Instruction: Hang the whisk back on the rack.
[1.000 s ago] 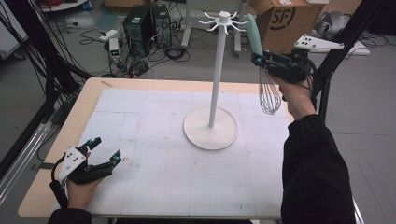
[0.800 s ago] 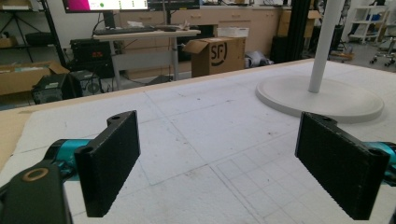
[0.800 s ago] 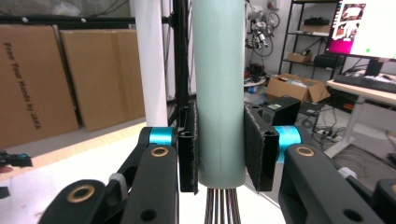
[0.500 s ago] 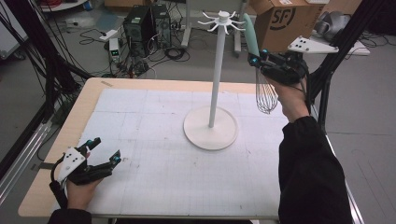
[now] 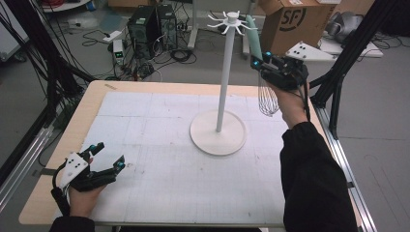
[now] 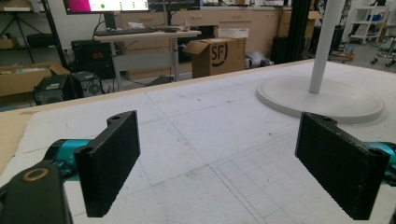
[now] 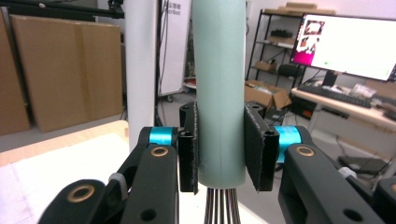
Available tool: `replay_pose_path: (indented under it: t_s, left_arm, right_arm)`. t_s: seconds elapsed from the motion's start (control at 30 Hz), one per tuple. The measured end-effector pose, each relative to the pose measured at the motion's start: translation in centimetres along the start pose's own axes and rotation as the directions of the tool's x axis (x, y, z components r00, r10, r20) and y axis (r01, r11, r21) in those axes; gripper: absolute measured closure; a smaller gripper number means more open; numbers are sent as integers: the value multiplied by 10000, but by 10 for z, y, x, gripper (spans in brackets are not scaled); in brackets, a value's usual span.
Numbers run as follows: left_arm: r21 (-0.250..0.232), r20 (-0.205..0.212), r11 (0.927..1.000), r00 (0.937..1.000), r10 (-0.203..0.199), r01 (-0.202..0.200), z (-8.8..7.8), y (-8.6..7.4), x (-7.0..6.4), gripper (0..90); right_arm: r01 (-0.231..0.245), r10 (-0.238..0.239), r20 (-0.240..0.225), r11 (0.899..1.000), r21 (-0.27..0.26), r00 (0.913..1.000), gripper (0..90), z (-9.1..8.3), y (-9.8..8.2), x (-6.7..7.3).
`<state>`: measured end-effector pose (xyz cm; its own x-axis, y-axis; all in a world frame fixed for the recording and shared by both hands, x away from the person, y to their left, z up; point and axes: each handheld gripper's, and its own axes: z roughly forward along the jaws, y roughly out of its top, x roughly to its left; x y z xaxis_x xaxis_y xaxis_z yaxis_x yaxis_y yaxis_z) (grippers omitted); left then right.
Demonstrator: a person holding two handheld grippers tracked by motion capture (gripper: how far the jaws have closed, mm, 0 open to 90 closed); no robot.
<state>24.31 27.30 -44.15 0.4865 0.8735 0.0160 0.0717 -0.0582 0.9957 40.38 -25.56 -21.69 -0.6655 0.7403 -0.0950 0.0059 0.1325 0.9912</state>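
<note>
The right hand-held gripper (image 5: 265,67) is up in the air off the far right side of the tabletop (image 5: 145,193), its two black jaws clamped on the pale green cylindrical handle of a wire whisk (image 5: 255,41). In the right gripper view the pads (image 7: 188,149) press flat against both sides of that handle (image 7: 219,88), low down near its end, and the bundle of steel wires comes out just beneath them. From above, the handle rises up and away from this gripper, while the metal balloon of wires (image 5: 268,99) hangs below it, beside the person's black-sleeved wrist.

Just to this gripper's left stands a tall white stand (image 5: 223,82) with a slim pole, a round flat base (image 5: 217,133) and a ring of small hooks (image 5: 231,21) at the top. The tip of the green handle sits close beside those hooks (whether it touches one I cannot tell). In the right gripper view the white pole (image 7: 140,70) is right next to the handle.

The left hand-held gripper (image 5: 105,157) rests at the near left corner of the tabletop, well apart from the stand. Its jaws are spread wide with nothing between them, only the white gridded mat (image 6: 205,140) below, and the stand's base (image 6: 322,100) lies ahead of it to the right.
</note>
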Motion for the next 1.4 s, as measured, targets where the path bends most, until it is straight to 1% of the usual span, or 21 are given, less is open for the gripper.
replay_pose_path:
  t_s: [0.1,0.17,0.3,0.37,0.43,0.57,0.63,0.8,0.9,0.93,0.97,1.0,1.07,1.13,1.2,1.23,1.27,1.3,1.33,1.37,1.4]
  left_arm:
    - [-23,-21,10000,10000,-15,15,0,0,0,145]
    - [-15,-11,10000,10000,6,-6,-1,0,0,145]
    - [-46,0,10000,10000,-8,8,-1,0,0,146]
    - [-43,-1,10000,10000,4,-4,-1,0,0,145]
    - [-48,-17,10000,10000,4,-4,-1,0,0,146]
    - [-34,-20,10000,10000,36,-36,-2,1,-1,146]
    - [-49,-19,10000,10000,46,-46,-2,1,-1,145]
    - [-47,-2,10000,10000,48,-48,-2,1,-1,145]
    - [-44,-12,10000,10000,58,-58,-2,1,-1,145]
    - [-53,-9,10000,10000,65,-65,-2,1,-1,145]
    - [-52,-5,10000,10000,70,-70,-2,1,-1,146]
    - [-54,-2,10000,10000,62,-62,-3,1,-1,145]
    - [-75,-21,10000,10000,43,-43,-3,2,-1,145]
    - [-62,-28,10000,10000,70,-70,-3,2,-1,145]
    - [-56,-24,10000,10000,64,-64,-3,2,-1,145]
    - [-71,-28,10000,10000,36,-36,-3,2,-1,145]
    - [-71,-28,10000,10000,33,-34,-3,2,-1,145]
    - [-63,-44,10000,10000,70,-71,-3,2,-1,145]
    - [-36,-43,9999,9999,95,-95,-4,2,-1,145]
    - [-47,-39,10000,10000,82,-83,-4,2,-1,145]
    - [-53,-41,10000,10000,78,-79,-4,2,-1,145]
  right_arm:
    - [-5,3,-111,9998,-219,9999,692,5,0,6]
    - [-99,95,-191,9997,-232,9998,692,8,-1,8]
    - [-196,191,-173,9994,-294,9997,692,9,-3,7]
    - [-338,331,-185,9988,-346,9993,692,9,-4,6]
    - [-328,324,-119,9989,-345,9994,692,9,-5,5]
    - [-480,472,-224,9980,-404,9986,691,8,-7,5]
    - [-420,412,-189,9981,-460,9990,691,9,-6,5]
    - [-477,467,-242,9979,-429,9986,690,7,-6,5]
    - [-667,653,-381,9971,-368,9971,687,6,-6,4]
    - [-651,632,-442,9970,-422,9970,685,6,-7,4]
    - [-488,473,-395,9980,-402,9981,683,5,-7,5]
    - [-454,439,-407,9983,-359,9982,678,5,-7,5]
    - [-560,544,-572,9981,-272,9969,660,5,-7,4]
    - [-555,551,-689,9985,-32,9961,612,6,-8,4]
    - [-671,666,-815,9977,-31,9944,602,7,-12,4]
    - [-669,662,-783,9977,-63,9947,601,6,-14,4]
    - [-777,773,-794,9970,-28,9938,585,6,-16,4]
    - [-844,838,-844,9964,-42,9929,560,6,-18,3]
    - [-904,900,-786,9959,-17,9928,489,5,-21,2]
    - [-1010,1008,-668,9949,5,9927,441,5,-23,2]
    - [-1119,1115,-755,9937,-9,9909,435,4,-24,2]
